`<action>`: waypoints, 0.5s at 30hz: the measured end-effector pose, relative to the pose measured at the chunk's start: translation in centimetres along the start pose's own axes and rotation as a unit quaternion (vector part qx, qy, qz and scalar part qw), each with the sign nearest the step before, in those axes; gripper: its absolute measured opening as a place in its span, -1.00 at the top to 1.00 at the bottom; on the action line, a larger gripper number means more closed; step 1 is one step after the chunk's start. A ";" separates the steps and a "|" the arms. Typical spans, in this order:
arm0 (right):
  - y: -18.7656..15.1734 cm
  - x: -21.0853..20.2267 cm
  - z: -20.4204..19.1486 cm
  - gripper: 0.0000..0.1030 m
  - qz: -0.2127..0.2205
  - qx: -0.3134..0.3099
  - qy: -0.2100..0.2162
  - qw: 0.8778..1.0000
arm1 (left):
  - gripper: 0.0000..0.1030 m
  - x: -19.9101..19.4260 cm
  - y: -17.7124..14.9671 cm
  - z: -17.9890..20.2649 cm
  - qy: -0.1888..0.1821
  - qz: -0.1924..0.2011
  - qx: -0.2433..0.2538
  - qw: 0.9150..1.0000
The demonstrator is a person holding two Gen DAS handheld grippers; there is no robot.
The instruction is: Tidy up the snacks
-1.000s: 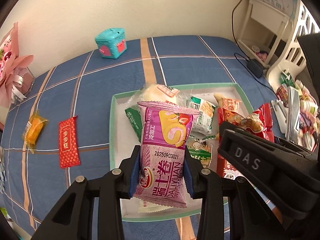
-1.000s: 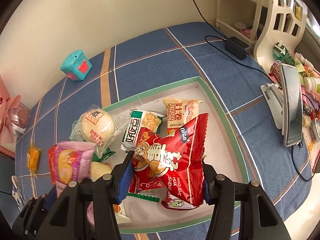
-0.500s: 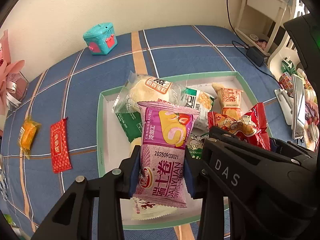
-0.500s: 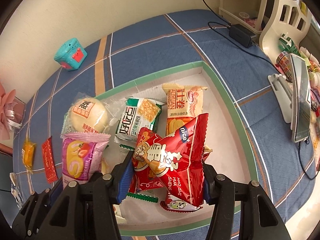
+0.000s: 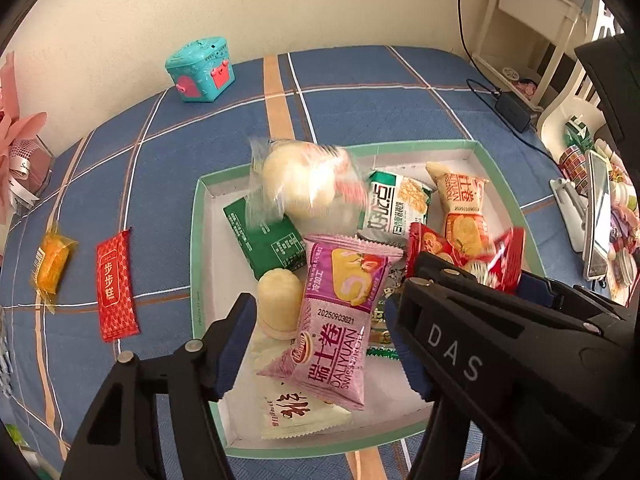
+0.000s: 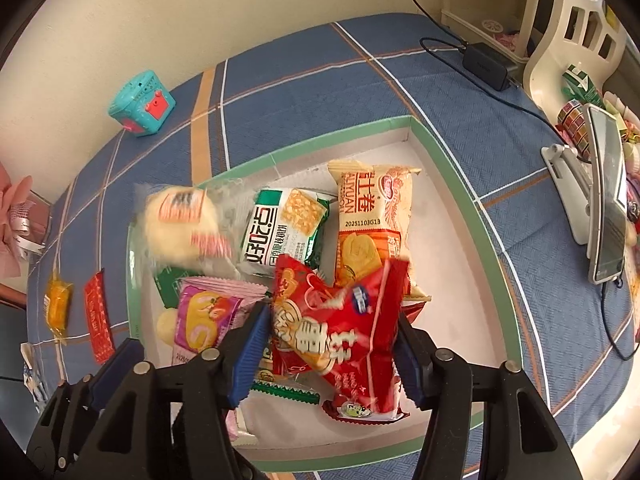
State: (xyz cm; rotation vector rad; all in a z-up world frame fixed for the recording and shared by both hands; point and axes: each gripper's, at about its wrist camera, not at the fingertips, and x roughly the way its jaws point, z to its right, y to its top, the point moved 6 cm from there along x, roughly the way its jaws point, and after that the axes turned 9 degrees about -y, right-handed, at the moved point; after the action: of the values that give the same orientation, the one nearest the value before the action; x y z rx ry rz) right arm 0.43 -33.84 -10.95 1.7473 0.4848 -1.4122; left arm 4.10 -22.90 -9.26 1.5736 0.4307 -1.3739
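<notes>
A green-rimmed white tray holds several snack packs. My left gripper is open above its near left part; the purple Swiss-roll pack lies loose between the fingers, tilted, resting on other packs. My right gripper stands open around the red snack bag, which looks blurred and slack. A round bun in clear wrap is blurred at the tray's far left.
A red sachet and an orange candy lie on the blue plaid cloth left of the tray. A teal toy box stands at the back. A phone on a stand and charger are on the right.
Both grippers have opened. The purple pack dropped from the left jaws into the tray; the red bag slackened in the right jaws. The bun shifted and blurs.
</notes>
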 end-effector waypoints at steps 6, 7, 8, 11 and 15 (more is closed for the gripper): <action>0.5 -1.0 -0.1 -0.50 0.022 0.002 0.002 1.000 | -0.53 -1.1 0.3 -0.2 -0.014 0.009 -0.009 1.000; 0.6 -1.2 -0.1 -0.50 0.025 0.003 0.002 1.000 | -0.54 -1.4 0.3 -0.3 -0.018 0.011 -0.012 1.000; 0.7 -1.3 -0.1 -0.50 0.028 0.004 0.001 1.000 | -0.54 -1.6 0.3 -0.5 -0.019 0.012 -0.014 1.000; 0.7 -1.6 0.2 -0.50 0.032 0.010 -0.001 0.999 | -0.54 -2.2 0.3 -1.3 -0.018 0.018 -0.024 0.999; 0.6 -2.1 1.0 -0.50 0.035 0.016 0.001 0.999 | -0.55 -2.6 0.4 -3.0 -0.009 0.022 -0.044 0.999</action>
State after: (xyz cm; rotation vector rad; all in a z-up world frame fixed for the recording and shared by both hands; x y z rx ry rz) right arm -0.34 -34.56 -8.80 1.7736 0.4011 -1.3768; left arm 5.27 -19.83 -7.02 1.4892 0.4377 -1.3166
